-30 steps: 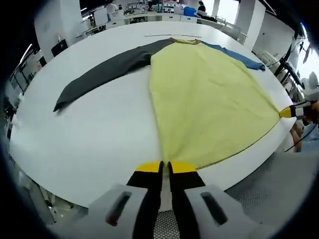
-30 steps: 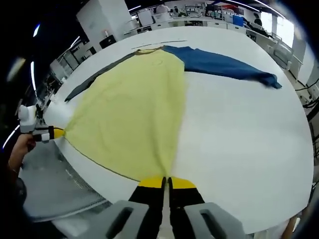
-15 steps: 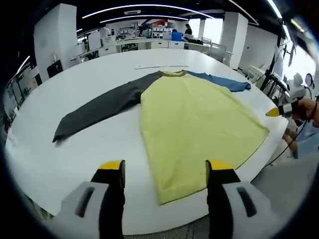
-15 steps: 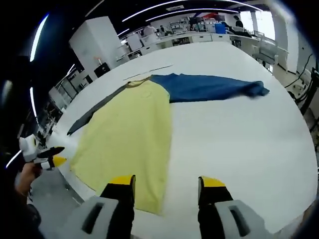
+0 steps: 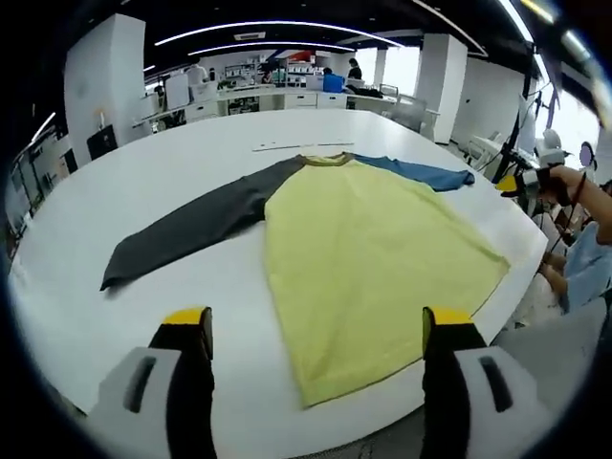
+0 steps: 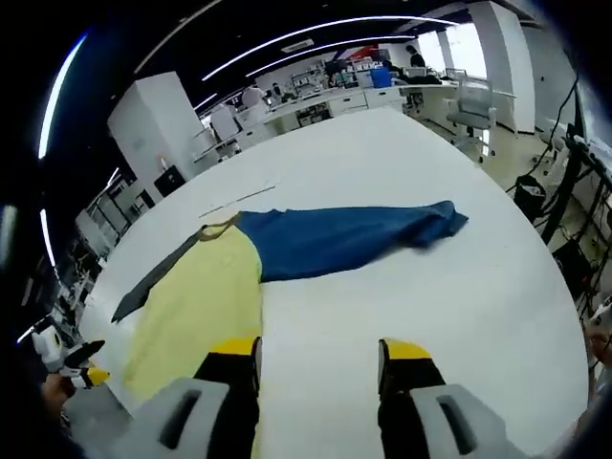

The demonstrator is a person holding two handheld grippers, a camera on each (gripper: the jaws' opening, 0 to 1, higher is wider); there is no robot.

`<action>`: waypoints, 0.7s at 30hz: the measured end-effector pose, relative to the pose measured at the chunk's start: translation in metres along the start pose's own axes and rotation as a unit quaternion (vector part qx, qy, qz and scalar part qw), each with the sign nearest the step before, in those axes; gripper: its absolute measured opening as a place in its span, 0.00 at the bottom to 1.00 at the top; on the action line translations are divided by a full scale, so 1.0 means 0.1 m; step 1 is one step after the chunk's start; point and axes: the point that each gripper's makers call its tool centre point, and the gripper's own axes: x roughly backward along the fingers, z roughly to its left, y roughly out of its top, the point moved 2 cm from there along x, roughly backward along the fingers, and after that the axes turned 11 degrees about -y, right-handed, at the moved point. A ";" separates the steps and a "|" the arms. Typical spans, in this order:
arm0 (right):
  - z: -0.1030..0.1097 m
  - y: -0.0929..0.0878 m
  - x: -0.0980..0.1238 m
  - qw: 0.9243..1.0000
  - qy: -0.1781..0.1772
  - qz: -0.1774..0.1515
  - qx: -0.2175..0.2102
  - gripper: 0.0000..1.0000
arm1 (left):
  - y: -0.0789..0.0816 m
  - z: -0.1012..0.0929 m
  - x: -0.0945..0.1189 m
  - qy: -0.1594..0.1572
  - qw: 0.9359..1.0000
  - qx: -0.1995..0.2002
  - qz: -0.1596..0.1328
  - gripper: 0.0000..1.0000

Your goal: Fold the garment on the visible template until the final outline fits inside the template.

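your left gripper (image 5: 317, 330) stands with its jaws spread wide and nothing between them; the yellow-tipped fingers (image 5: 187, 320) frame the near hem of the garment (image 5: 368, 253) without touching it. the garment lies flat on the white table (image 5: 115, 210), its yellow body fanning out ahead of your fingers, the hem corner sitting between the two tips and a little beyond them. the dark grey sleeve (image 5: 196, 225) stretches away ahead and to the left of your left finger, and the blue sleeve (image 5: 421, 172) runs off ahead and to the right, past the collar. a thin pale line (image 5: 301, 146) is marked on the table just beyond the collar. your other hand (image 5: 564, 186) shows at the far right, off the table edge, holding the right gripper (image 5: 509, 182)

in the right gripper view, your right gripper (image 6: 317, 354) is likewise parted and empty. the yellow body of the garment (image 6: 196, 306) lies ahead and to the left of your left finger, the blue sleeve (image 6: 354, 234) crosses the table straight ahead of both fingers, well apart from them. the left gripper (image 6: 81, 368) sits low at the far left, beside the table edge
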 end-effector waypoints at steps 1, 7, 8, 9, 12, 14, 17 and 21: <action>-0.04 0.05 -0.03 1.000 -0.006 -0.008 0.004 0.47 | 0.01 0.00 0.00 -0.001 1.000 0.000 -0.003 0.91; -0.16 0.20 -0.16 1.000 -0.007 -0.021 -0.007 0.47 | 0.05 -0.01 -0.01 -0.003 1.000 -0.017 -0.003 0.99; -0.18 0.22 -0.18 1.000 -0.011 -0.020 -0.005 0.47 | 0.05 -0.02 -0.01 -0.004 1.000 -0.014 -0.005 0.99; -0.22 0.24 -0.21 1.000 -0.016 -0.021 0.005 0.47 | 0.06 -0.02 -0.01 -0.006 1.000 -0.014 -0.006 0.99; -0.31 0.32 -0.31 0.999 -0.024 -0.029 0.016 0.46 | 0.07 -0.04 -0.02 -0.009 1.000 -0.019 -0.007 0.99; -0.37 0.37 -0.41 0.999 -0.025 -0.036 0.024 0.46 | 0.10 -0.05 -0.02 -0.012 1.000 -0.020 -0.013 0.99; -0.46 0.43 -0.54 0.998 -0.031 -0.042 0.027 0.45 | 0.15 -0.06 -0.02 -0.017 0.999 -0.018 -0.026 0.99; -0.56 0.45 -0.68 0.998 -0.032 -0.020 -0.049 0.34 | 0.21 -0.05 0.01 -0.014 0.999 -0.016 -0.037 0.99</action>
